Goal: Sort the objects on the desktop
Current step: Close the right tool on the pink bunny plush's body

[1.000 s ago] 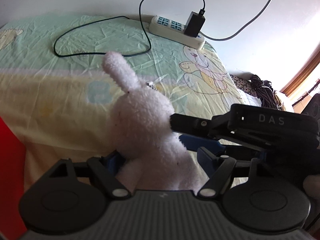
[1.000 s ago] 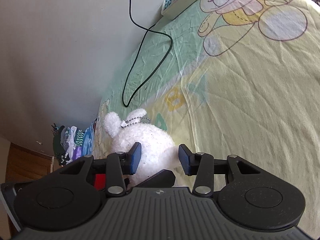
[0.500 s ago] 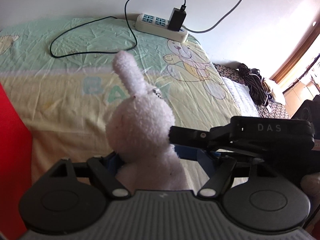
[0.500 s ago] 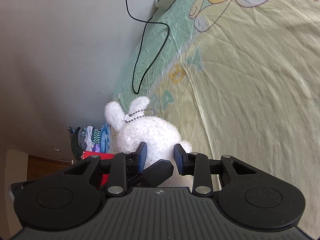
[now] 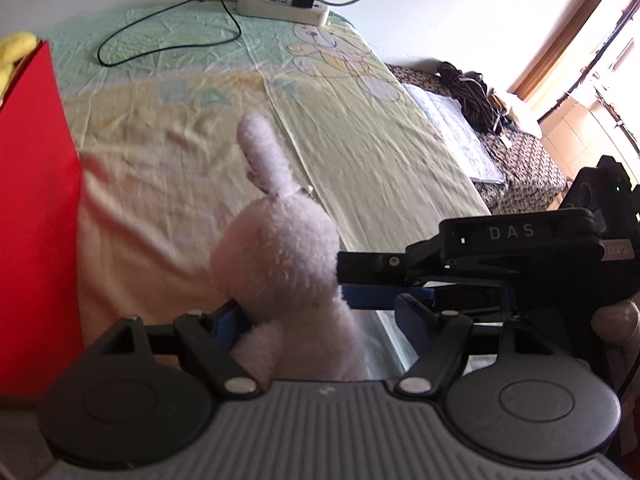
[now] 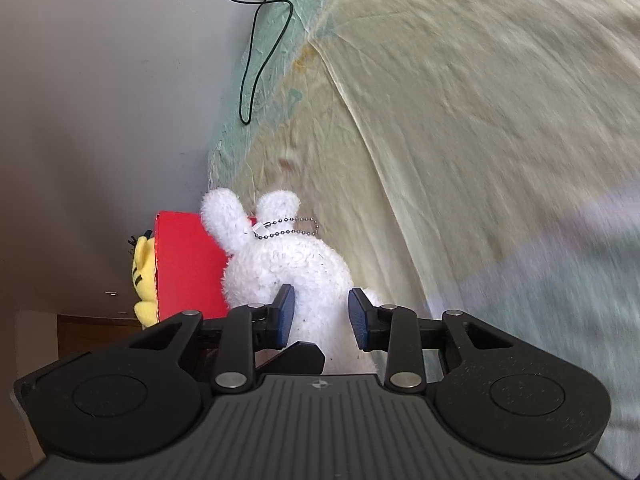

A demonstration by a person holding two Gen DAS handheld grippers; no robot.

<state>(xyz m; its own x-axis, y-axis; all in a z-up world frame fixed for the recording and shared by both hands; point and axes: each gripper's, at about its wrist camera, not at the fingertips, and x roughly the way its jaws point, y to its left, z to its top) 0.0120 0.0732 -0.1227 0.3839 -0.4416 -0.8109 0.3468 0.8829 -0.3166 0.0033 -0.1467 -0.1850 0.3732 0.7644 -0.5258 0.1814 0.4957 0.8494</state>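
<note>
A white plush rabbit [image 5: 280,264] [image 6: 288,268] with a bead chain on its head is held upright above the bed sheet [image 5: 360,120]. My right gripper [image 6: 322,314] is shut on its body, the blue pads pressing both flanks; in the left wrist view it [image 5: 344,280] reaches in from the right. My left gripper [image 5: 318,312] stands wide open around the rabbit's lower body, with a gap at its right finger. A red box [image 5: 32,200] [image 6: 188,264] stands just left of the rabbit, with a yellow plush toy [image 6: 144,276] behind its edge.
A white power strip [image 5: 280,4] with a black charger lies at the far edge of the bed by the wall, and a black cable [image 5: 168,46] loops over the sheet. Dark clothing [image 5: 472,88] lies on a patterned surface to the right. A person's finger [image 5: 616,320] grips the right tool.
The right gripper's pads closed onto the rabbit. Both grippers and the rabbit moved toward the red box, which came into view along with the yellow toy.
</note>
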